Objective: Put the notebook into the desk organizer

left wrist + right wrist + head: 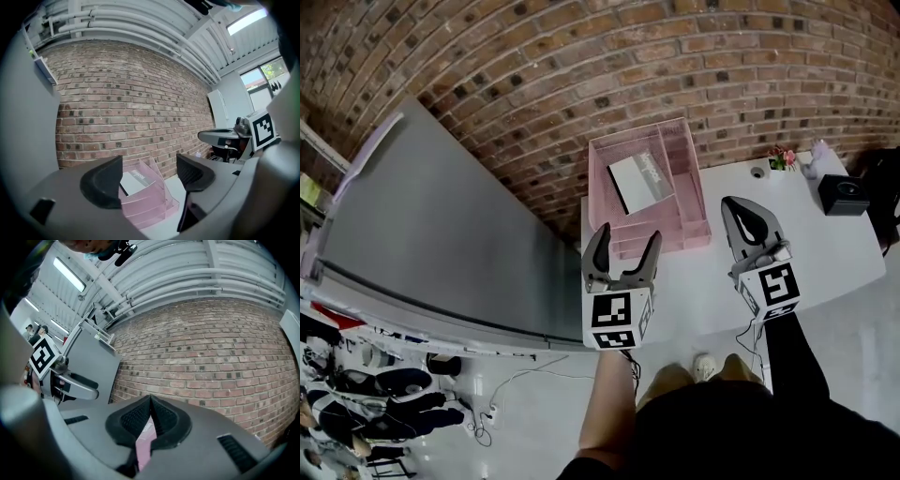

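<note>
The pink mesh desk organizer (694, 220) stands at the back left of the white table, against the brick wall. A white-grey notebook (639, 180) lies leaning in its rear compartment. My left gripper (627, 239) hovers just in front of the organizer, open and holding nothing. In the left gripper view the organizer (150, 206) and the notebook (133, 182) show between the spread jaws of the left gripper (149, 176). My right gripper (739, 202) is to the organizer's right over the table, shut with nothing in it. In the right gripper view the right gripper (150, 401) has its pads pressed together.
The white table (834, 262) carries a black box (844, 194), a small pot of pink flowers (783, 159) and a small round item (757, 172) at the back right. A tall grey panel (441, 225) stands left of the table. The brick wall (581, 66) runs behind.
</note>
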Demonstrator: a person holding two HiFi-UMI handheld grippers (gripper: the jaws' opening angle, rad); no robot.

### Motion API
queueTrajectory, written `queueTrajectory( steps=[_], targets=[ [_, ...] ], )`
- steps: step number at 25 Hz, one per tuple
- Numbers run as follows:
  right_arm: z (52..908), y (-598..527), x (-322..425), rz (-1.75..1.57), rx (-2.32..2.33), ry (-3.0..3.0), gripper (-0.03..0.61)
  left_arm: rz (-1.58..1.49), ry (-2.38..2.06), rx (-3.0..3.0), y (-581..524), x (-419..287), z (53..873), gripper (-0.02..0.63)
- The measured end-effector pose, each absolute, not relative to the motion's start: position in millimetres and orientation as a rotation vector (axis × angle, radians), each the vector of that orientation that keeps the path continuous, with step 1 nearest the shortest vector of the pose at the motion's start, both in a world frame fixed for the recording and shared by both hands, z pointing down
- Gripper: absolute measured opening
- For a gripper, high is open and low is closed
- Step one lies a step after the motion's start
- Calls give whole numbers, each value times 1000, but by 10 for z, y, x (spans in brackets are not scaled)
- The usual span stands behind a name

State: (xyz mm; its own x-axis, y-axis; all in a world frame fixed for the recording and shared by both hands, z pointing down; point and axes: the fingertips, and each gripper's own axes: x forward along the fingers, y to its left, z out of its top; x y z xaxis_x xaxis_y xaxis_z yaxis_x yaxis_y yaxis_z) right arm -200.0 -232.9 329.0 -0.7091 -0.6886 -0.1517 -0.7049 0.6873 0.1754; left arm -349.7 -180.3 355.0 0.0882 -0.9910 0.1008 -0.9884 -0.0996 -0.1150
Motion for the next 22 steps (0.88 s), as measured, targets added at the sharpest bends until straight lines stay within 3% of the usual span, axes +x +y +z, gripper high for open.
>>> queueTrajectory(
  steps=[6, 9, 12, 14, 22],
  targets=[
    [3321, -2350, -1961, 327, -1170, 2810, 21, -196, 2081, -2288, -1776, -3470, 3530, 347],
    [3326, -2361, -1956, 325, -1167, 2804, 21, -182, 2107, -2244, -1755, -3521, 3507, 156],
    [3323, -2375, -1949, 330, -1163, 2806, 21, -166, 2124, -2222, -1753, -3545, 3495, 104],
    [3320, -2382, -1943, 330, -1161, 2807, 21, -162, 2151, -2184, -1746, -3579, 3481, 24],
    [3309, -2402, -1939, 333, -1147, 2804, 21, -121, 2158, -2156, -1738, -3599, 3434, 15]
  ],
)
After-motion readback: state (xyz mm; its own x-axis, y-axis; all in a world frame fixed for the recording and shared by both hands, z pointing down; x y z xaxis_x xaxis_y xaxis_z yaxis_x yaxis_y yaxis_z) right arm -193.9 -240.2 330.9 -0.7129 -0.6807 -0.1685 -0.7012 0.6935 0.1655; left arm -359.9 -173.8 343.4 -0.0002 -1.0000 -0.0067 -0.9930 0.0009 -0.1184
